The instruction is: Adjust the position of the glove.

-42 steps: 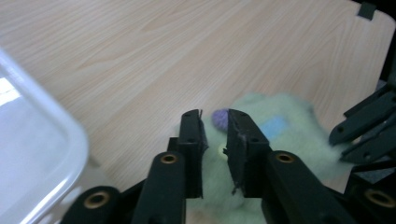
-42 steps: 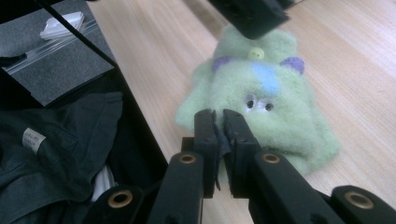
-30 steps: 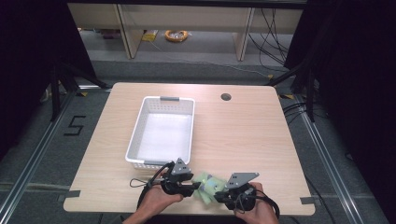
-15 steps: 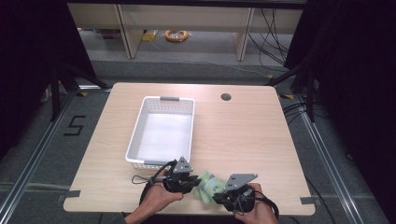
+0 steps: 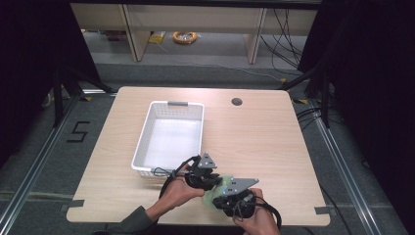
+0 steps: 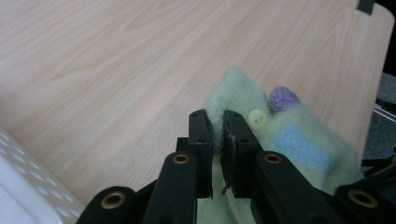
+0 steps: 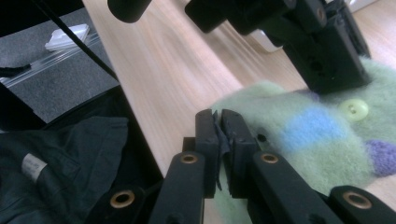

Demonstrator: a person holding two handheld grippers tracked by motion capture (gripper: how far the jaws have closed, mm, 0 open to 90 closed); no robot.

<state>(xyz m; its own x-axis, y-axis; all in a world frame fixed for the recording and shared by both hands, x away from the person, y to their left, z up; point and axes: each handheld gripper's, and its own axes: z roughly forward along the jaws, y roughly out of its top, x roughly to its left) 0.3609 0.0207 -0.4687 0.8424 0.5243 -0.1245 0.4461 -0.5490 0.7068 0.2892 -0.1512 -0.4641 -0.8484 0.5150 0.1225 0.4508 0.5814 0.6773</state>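
The soft pale-green felt cloth with a blue patch, a purple bobble and a pale button (image 6: 289,135) lies at the near edge of the light wooden table (image 5: 274,137), just right of the white perforated plastic basket (image 5: 171,137). The left gripper (image 6: 216,122) has just been closing and now pinches a raised fold of it. The right gripper (image 7: 219,122) pinches its near edge. Lifting it cleanly probably needs both hands rising together, keeping the felt taut.
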